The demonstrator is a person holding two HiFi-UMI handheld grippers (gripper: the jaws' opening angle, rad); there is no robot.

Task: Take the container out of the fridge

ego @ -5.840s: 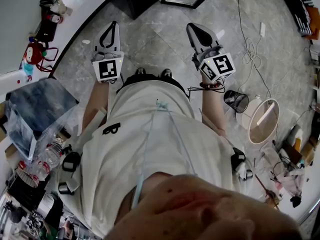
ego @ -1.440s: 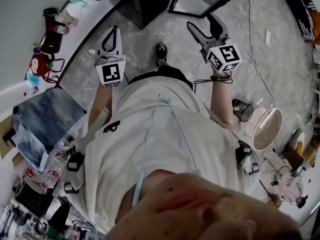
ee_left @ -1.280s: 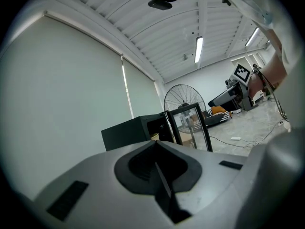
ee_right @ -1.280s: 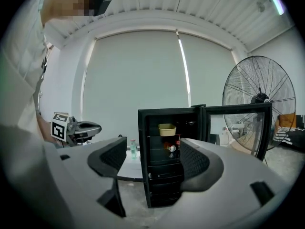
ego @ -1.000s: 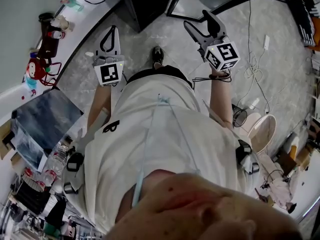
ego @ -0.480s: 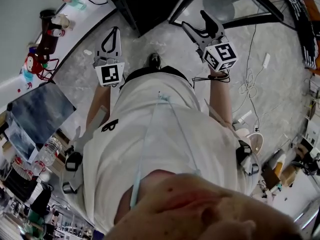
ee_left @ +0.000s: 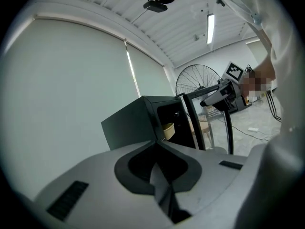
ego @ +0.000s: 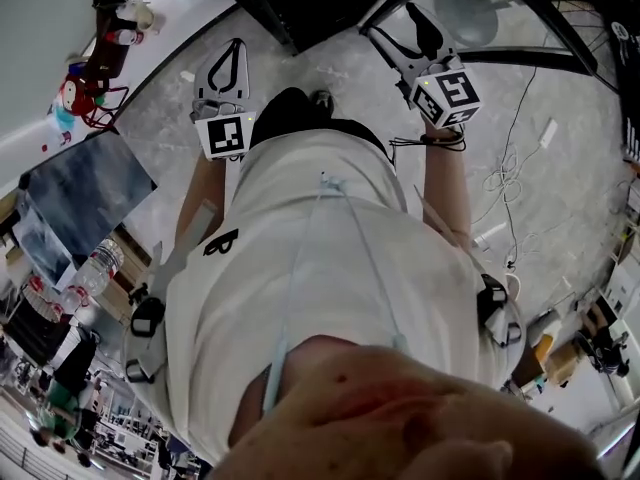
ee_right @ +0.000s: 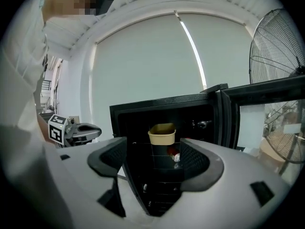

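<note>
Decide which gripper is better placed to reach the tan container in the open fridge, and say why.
Right, most likely. The right gripper has jaws apart, and its view frames the container on a fridge shelf straight ahead between them. The left gripper has jaws together and sees the fridge obliquely.

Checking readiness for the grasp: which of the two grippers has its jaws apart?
The right gripper: its jaws stand apart, framing the tan container in the black fridge. The left gripper has its jaws pressed together, empty.
</note>
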